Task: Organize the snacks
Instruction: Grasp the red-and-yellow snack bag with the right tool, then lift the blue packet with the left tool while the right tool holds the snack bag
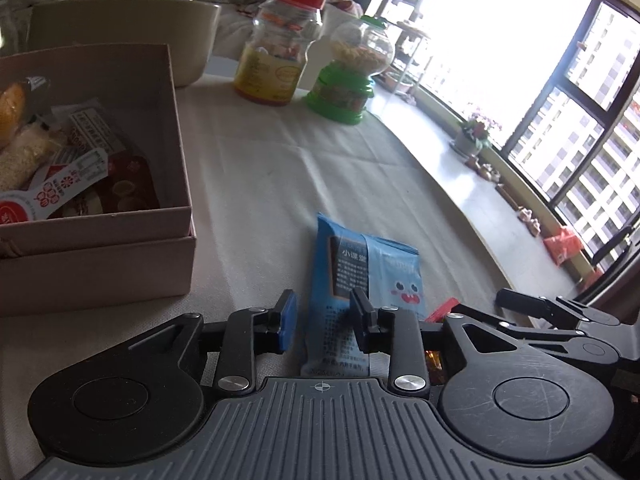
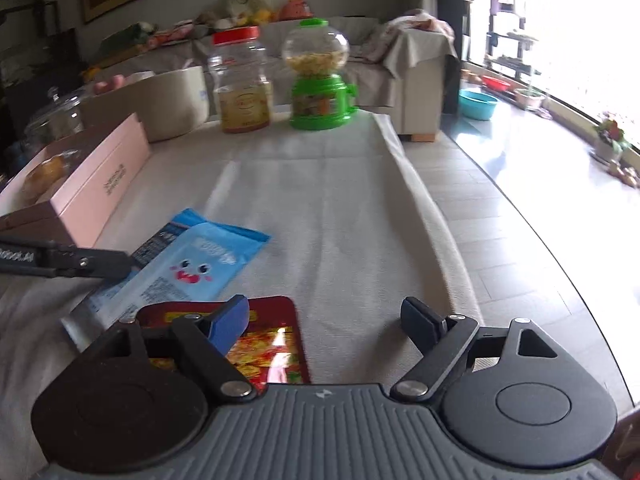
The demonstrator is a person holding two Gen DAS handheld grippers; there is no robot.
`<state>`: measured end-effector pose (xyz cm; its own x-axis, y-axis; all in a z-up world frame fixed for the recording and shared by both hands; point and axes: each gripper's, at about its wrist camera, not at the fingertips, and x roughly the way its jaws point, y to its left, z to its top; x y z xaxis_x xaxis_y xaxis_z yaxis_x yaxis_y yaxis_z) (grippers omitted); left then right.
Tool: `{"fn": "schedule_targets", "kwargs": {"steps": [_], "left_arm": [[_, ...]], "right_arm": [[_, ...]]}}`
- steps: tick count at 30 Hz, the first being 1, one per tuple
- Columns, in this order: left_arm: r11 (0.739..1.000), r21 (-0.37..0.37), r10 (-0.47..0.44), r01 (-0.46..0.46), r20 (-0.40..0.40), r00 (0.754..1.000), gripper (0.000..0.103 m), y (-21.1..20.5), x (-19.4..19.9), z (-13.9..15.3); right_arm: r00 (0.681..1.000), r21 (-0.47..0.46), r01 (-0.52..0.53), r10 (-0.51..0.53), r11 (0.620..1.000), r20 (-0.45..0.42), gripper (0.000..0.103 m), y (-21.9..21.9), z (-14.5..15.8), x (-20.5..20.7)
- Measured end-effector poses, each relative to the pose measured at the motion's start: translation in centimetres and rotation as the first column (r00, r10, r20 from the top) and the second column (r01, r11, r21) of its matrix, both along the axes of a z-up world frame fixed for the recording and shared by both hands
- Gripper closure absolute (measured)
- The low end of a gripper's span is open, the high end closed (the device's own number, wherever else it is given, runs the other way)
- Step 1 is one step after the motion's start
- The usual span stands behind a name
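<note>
Snack packets on a cloth-covered table (image 2: pixel 328 208), seen from both grippers. Left gripper (image 1: pixel 324 322): fingers partly apart, poised low over the near end of the blue snack packet (image 1: pixel 360 276), which lies flat on the cloth close to the table's near edge; the blue-padded finger stands just to the packet's left and the other finger sits over the packet's printed panel, and no pad can be seen pressing on it. Whether the fingers touch the wrapper cannot be told.

Right gripper (image 2: pixel 326 322): fingers spread wide, nothing between them but bare cloth. Its blue-padded finger overlaps the red snack packet (image 2: pixel 272 344), which lies flat beside the blue one, nearer the near edge; contact cannot be told.

Pink box (image 1: pixel 120 216): open, at the table's left side, holding several wrapped snacks (image 1: pixel 72 172). In the right wrist view the blue packet lies just right of this box, with one finger of the left gripper reaching in over its left side.

Far edge of the table: a red-lidded clear jar (image 2: pixel 242 84), a green candy dispenser (image 2: pixel 320 76) beside it, and a cream tub (image 2: pixel 168 100) to their left behind the box.
</note>
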<state>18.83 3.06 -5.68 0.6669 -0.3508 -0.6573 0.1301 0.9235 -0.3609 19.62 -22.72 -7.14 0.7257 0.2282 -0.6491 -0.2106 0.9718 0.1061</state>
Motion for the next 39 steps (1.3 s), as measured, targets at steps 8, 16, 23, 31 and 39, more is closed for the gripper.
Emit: {"fn": "schedule_targets", "kwargs": {"steps": [8,16,23,31,39], "left_arm": [[0.999,-0.047,0.012,-0.013,-0.02,1.0,0.07,1.3,-0.4,-0.3],[0.999,-0.052,-0.01,0.009,-0.016,1.0,0.07,0.9,-0.3,-0.2],[0.998,-0.054,-0.013,0.012,-0.017,1.0,0.07,1.1,0.0,-0.4],[0.996,-0.086,0.016,-0.016,-0.001,1.0,0.07,1.5,0.2,-0.9],[0.986,-0.159,0.047,-0.052,-0.034,0.998,0.072,2.8,-0.2,-1.1]], "right_arm": [[0.963,0.122,-0.26,0.266,0.958,-0.033,0.022,1.0,0.8,-1.2],[0.95,-0.021,-0.311,0.311,0.95,-0.013,0.013,1.9,0.9,-3.2],[0.994,-0.045,-0.11,0.11,0.993,0.004,0.012,-0.1,0.6,-0.8],[0.995,0.063,-0.104,0.104,0.993,-0.002,0.013,1.3,0.1,0.4],[0.995,0.086,-0.099,0.1,0.991,-0.005,0.013,0.6,0.0,0.1]]}}
